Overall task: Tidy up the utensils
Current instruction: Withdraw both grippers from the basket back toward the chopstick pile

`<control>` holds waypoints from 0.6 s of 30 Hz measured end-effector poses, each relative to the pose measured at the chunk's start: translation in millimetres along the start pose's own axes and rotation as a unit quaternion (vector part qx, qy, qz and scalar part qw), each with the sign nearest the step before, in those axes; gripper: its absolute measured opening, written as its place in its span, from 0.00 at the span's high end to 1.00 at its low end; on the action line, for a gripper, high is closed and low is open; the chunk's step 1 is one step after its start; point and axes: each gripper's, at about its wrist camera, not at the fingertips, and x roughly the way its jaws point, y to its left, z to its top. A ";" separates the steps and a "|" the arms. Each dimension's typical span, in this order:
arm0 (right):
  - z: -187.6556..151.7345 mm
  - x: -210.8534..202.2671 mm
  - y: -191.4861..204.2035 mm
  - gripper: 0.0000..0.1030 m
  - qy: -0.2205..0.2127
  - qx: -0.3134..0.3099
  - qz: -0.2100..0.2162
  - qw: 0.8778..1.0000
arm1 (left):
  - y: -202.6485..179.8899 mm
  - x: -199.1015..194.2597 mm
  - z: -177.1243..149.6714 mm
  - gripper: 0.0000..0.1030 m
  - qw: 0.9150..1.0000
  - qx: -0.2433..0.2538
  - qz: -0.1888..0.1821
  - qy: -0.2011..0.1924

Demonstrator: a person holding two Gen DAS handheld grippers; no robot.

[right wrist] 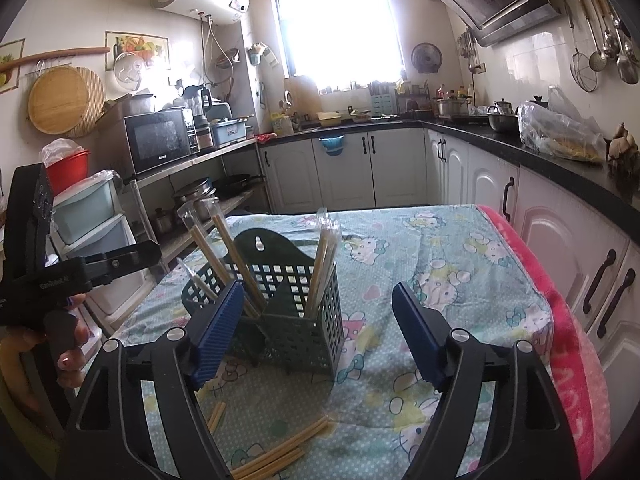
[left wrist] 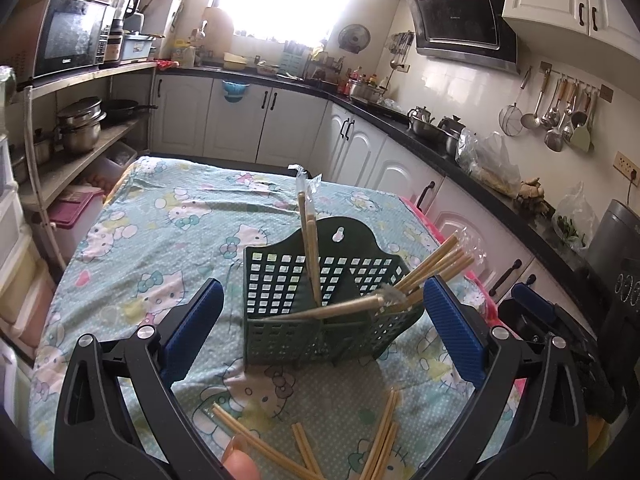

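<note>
At the bottom of my left wrist view, loose chopsticks [left wrist: 384, 436] lie scattered on the patterned cloth [left wrist: 132, 240] covering the worktop, just under my left hand-held gripper [left wrist: 324, 308], whose blue pads [left wrist: 452, 328] stand wide apart with nothing between them. Just beyond, centre frame, the dark green slotted holder [left wrist: 288, 312] stands upright on the cloth; wrapped chopsticks [left wrist: 308, 240] lean in its compartments, some fanning toward the right of the frame. In my right wrist view, more loose chopsticks [right wrist: 276, 452] sit at the bottom centre, and my right hand-held gripper [right wrist: 316, 320] is also spread wide and empty, with the holder [right wrist: 304, 320] between its fingers but slightly ahead. Farther back, white cabinets [right wrist: 344, 168] line the kitchen wall under a bright window [right wrist: 340, 20], and a microwave [left wrist: 68, 36] sits on a shelf at upper left.
</note>
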 end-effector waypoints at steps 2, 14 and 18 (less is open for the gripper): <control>-2.9 -0.2 -0.3 0.28 0.003 0.001 0.000 1.000 | 1.6 -1.2 -2.8 0.11 1.000 -0.001 0.001 0.000; -17.6 -1.5 -3.9 0.28 0.022 0.003 -0.004 1.000 | 9.9 -5.6 -15.0 0.10 1.000 -0.013 0.007 0.006; -22.1 -1.9 -3.3 0.28 0.027 0.002 -0.004 1.000 | 13.3 -6.3 -20.1 0.10 1.000 -0.018 0.010 0.009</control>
